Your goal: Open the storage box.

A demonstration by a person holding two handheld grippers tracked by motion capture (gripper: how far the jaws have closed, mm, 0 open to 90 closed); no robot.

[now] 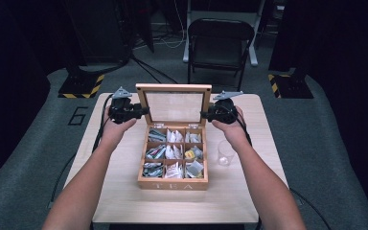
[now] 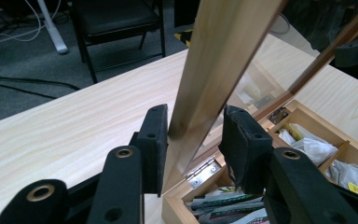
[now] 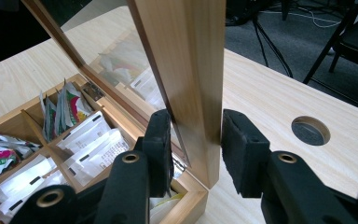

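A wooden tea box (image 1: 172,184) stands open in the middle of the table, its compartments full of tea bags (image 1: 173,152). Its glass-paned lid (image 1: 174,106) stands upright at the back. My left gripper (image 1: 146,110) is shut on the lid's left edge; in the left gripper view (image 2: 196,128) both pads sit against the wooden frame (image 2: 214,60), above the hinge (image 2: 202,171). My right gripper (image 1: 204,114) is shut on the lid's right edge, and the right gripper view (image 3: 196,128) has its pads on either face of the frame (image 3: 191,60).
A clear glass cup (image 1: 225,153) stands just right of the box. The light wood table (image 1: 120,191) has a round cable hole (image 3: 310,130) near its back right corner. A folding chair (image 1: 219,43) stands beyond the table's far edge.
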